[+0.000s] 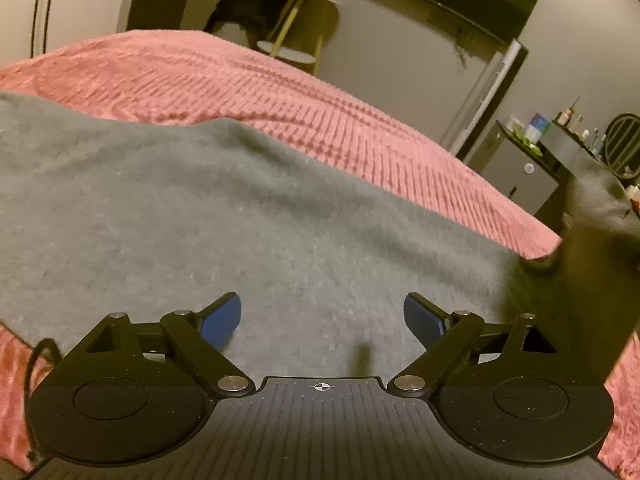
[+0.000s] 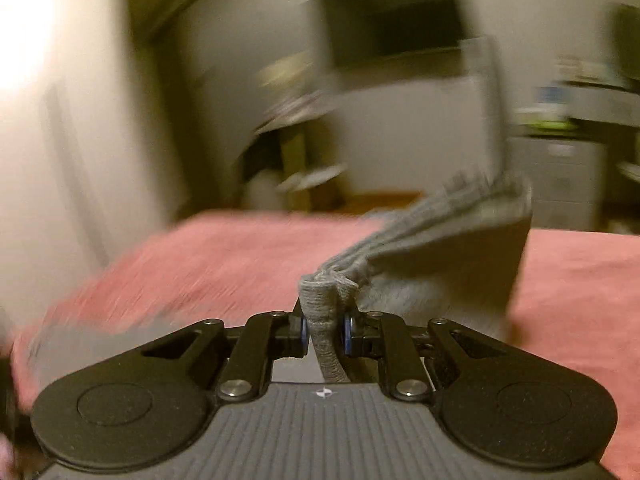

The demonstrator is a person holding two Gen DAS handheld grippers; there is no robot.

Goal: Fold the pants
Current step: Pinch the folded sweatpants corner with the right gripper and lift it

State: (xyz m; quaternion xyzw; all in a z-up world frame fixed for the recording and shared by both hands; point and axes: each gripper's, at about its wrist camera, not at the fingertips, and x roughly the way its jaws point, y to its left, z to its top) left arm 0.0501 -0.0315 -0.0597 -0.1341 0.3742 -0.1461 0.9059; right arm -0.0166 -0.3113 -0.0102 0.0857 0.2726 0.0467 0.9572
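Only right wrist view shows fingers point(image 2: 325, 330) pinching grey pants point(image 2: 440, 232).

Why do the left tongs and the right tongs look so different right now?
The left tongs are wide open and hold nothing; the right tongs are shut on a bunched edge of the gray pants. The left ones sit over flat gray cloth; the right ones lift cloth above the pink bedspread. Both have black arms and blue pads.
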